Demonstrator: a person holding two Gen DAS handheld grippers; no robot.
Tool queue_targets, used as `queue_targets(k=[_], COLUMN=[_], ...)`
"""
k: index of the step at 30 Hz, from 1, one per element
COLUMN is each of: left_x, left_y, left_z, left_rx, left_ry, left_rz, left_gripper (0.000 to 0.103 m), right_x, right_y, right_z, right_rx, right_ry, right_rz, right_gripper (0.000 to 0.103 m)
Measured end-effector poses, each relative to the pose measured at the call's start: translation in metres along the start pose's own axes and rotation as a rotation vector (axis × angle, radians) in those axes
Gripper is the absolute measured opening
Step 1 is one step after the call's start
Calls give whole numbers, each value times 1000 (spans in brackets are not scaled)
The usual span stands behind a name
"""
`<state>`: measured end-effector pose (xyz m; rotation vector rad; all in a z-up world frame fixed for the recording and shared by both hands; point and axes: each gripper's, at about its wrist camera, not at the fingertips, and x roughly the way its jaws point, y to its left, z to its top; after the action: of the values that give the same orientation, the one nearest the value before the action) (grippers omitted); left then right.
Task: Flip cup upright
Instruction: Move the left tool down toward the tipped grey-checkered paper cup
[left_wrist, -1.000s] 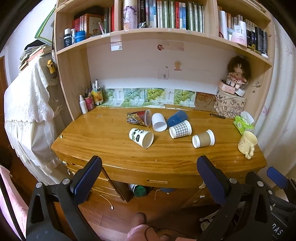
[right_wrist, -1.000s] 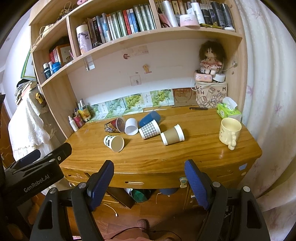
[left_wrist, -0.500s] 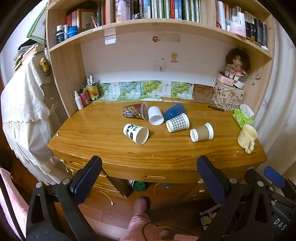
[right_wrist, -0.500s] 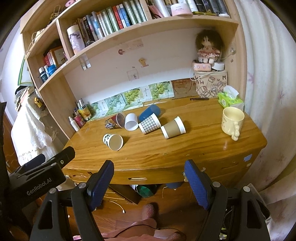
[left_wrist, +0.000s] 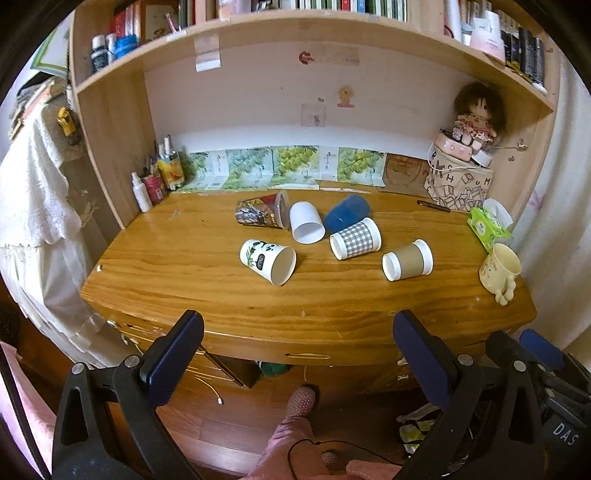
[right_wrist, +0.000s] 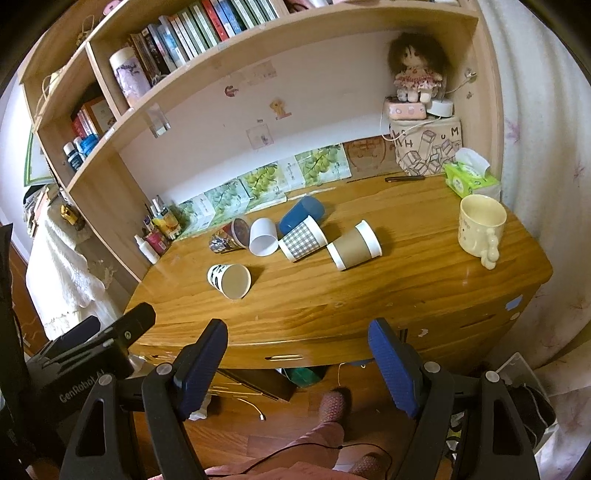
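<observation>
Black clamp frames, blue jaws, silver screws

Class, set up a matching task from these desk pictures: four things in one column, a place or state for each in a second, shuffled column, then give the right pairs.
Things
1. panda cup
2. blue cup
3. yellow mug
4. doll

Places or states
a. upright, near the desk's right edge
b. on its side, nearest the desk's front edge
c. sitting on the pink box in the corner
d. on its side, just behind the checked cup

Pairs: 1-b, 2-d, 3-a, 4-c
</observation>
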<state>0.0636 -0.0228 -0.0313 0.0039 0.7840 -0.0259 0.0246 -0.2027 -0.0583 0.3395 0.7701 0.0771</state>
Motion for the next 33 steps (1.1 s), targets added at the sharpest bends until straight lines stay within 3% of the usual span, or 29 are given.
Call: queue_targets(k=[9, 19, 33], left_x=[45, 102, 185], left_y=[-2, -17, -32], left_z=[34, 75, 134], left_rx=[29, 130, 225], left_ry=[64, 127, 251], left_rz=[-46, -96, -225], left_gripper=[102, 102, 101], right_x=[45, 106, 176], right_y=[-3, -8, -26], right_z=[25, 58, 103], right_rx=[54, 139, 361], right_ry=[79, 170, 262], right_rz=[-24, -18, -32], right_gripper=[79, 79, 79])
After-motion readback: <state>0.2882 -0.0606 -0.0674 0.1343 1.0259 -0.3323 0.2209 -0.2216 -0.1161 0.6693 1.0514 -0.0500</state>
